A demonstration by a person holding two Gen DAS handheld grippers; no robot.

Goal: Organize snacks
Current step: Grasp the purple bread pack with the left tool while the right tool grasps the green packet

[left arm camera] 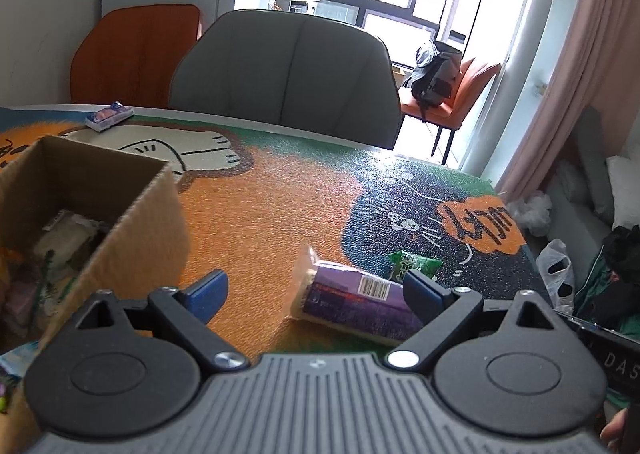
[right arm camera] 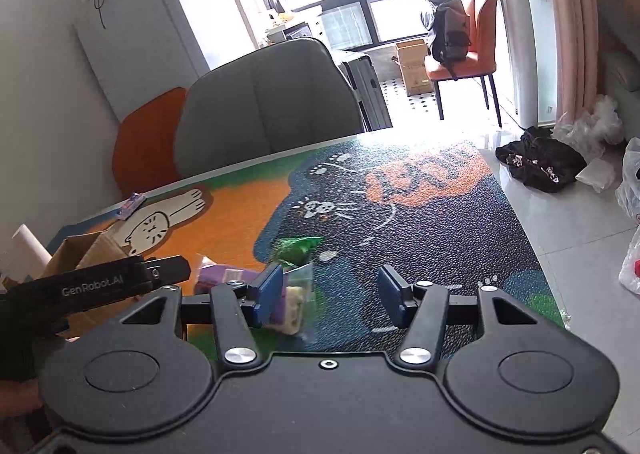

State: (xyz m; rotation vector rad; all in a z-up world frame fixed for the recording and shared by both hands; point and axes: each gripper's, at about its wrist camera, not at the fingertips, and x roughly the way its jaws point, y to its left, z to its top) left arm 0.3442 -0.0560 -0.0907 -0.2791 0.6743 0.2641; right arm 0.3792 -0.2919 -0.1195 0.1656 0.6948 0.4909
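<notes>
The left gripper [left arm camera: 316,288], wide open and empty, lines up on the purple snack pack [left arm camera: 352,300] for boxing; the right gripper [right arm camera: 330,292] hangs half-open, empty.

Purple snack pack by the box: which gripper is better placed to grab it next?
Left, probably. The purple snack pack lies between the open left gripper fingers. The right gripper has it off to one side.
</notes>
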